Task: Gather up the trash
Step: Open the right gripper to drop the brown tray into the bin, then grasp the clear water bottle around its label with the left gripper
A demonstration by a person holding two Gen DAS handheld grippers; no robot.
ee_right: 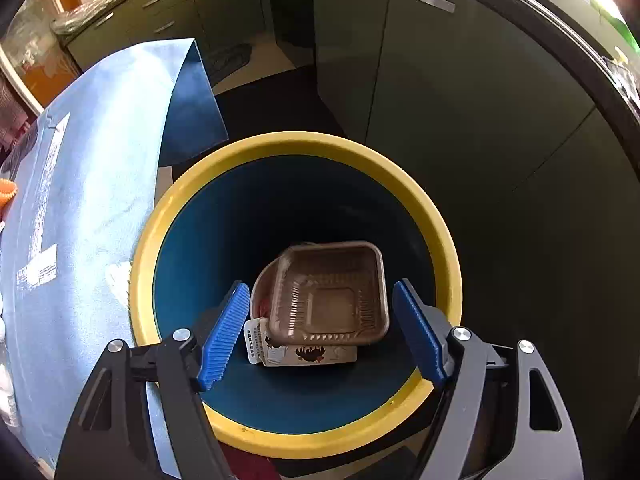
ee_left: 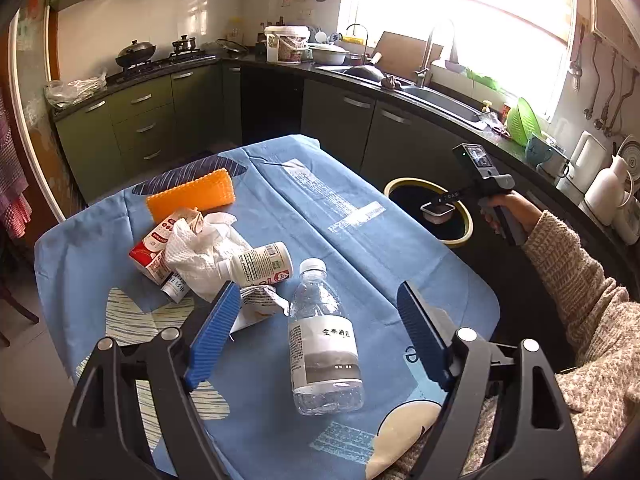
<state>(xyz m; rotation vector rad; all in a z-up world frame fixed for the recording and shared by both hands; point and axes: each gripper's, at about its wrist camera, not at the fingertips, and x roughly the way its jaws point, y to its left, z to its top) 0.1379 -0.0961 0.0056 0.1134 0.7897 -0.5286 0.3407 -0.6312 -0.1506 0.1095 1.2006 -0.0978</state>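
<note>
A clear water bottle (ee_left: 322, 332) lies on the blue tablecloth (ee_left: 340, 184), right under my open left gripper (ee_left: 316, 288). To its left is a heap of a white bottle (ee_left: 262, 262), crumpled paper towel (ee_left: 200, 248) and a red-and-white carton (ee_left: 150, 248). A hand holds my right gripper (ee_left: 440, 204) over the yellow-rimmed bin (ee_left: 404, 181). A brown plastic tray (ee_right: 328, 292) sits between the jaws of my right gripper (ee_right: 320, 285), whose pads stand clear of it on both sides. A printed carton (ee_right: 304, 354) lies deeper inside the bin (ee_right: 304, 142).
An orange ribbed block (ee_left: 192, 196) lies at the table's far side. The bin stands off the table's right edge, in front of dark cabinets (ee_left: 360, 120). A knit sleeve (ee_left: 580, 280) reaches along the right. Counter, sink and stove run behind.
</note>
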